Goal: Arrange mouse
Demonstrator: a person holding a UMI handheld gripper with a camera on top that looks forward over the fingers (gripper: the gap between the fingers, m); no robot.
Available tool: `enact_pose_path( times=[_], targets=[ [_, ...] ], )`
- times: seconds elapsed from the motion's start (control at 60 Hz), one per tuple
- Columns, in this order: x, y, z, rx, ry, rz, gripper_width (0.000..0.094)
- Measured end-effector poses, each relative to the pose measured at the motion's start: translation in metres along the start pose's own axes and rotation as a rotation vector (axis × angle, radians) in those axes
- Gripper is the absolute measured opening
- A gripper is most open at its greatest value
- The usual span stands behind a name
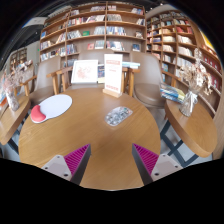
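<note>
Bookshelves [95,30] behind round wooden bench [95,135]. My tool [111,160] released, fingers spread, nothing between. Mouse [38,115] far ahead to left, at edge of white mat [56,104]. Grey object [118,116] mid-bench.

A single wide-angle view rides on the gripper [111,160], looking forward and slightly down from above the near edge of the round wooden table [95,135] toward tall wooden bookshelves [95,30] at the frame's top.

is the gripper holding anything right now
No, the gripper is open, with only bare round table between its fingers.
</note>
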State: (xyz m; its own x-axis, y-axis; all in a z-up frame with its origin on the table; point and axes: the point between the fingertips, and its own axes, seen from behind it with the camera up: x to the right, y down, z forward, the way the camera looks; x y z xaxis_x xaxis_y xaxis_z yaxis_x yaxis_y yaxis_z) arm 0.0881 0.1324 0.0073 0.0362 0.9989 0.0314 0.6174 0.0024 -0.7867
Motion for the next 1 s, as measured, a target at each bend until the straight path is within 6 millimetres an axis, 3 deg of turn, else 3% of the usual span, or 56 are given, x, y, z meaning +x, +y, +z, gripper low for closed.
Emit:
enact_pose_path(
  times=[0.15,0.517,0.767,1.0],
  targets=[
    [0.001,-0.01,0.04,-0.048,0.015,0.008,0.0849],
    [0.007,-0.061,0.117,-0.051,0.029,0.062,0.085],
    [0.01,-0.09,0.154,-0.051,0.034,0.058,0.0844],
    [0.0,-0.102,0.169,-0.046,0.009,0.033,0.0765]
  ],
)
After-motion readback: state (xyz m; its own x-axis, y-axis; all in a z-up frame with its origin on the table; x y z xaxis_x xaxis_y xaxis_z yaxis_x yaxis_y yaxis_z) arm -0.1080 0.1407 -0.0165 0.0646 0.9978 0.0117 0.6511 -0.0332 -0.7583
